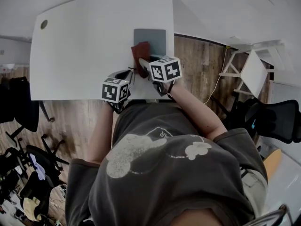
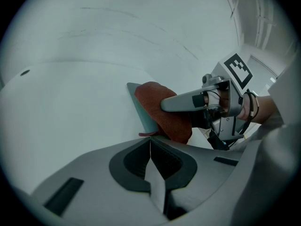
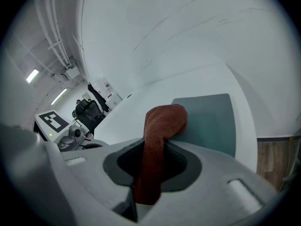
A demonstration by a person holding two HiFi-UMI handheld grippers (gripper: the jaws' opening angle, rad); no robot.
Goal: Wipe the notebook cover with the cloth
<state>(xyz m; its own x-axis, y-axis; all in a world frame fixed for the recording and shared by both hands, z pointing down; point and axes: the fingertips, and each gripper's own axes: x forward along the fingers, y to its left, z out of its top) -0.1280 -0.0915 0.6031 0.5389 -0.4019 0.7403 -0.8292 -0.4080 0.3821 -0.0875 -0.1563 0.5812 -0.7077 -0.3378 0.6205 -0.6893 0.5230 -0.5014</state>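
The white counter (image 1: pixel 84 46) fills the upper left of the head view, with the grey-green notebook (image 1: pixel 153 36) lying flat near its right edge, at upper centre. The red cloth (image 3: pixel 162 121), judged soft, light and limp and best held by a bunched fold, drapes onto the notebook's near left part, its tail clamped in the right hand-held gripper (image 3: pixel 149 166). The left hand-held gripper (image 2: pixel 150 147), at lower centre, has its jaws together on nothing, just beside the cloth.
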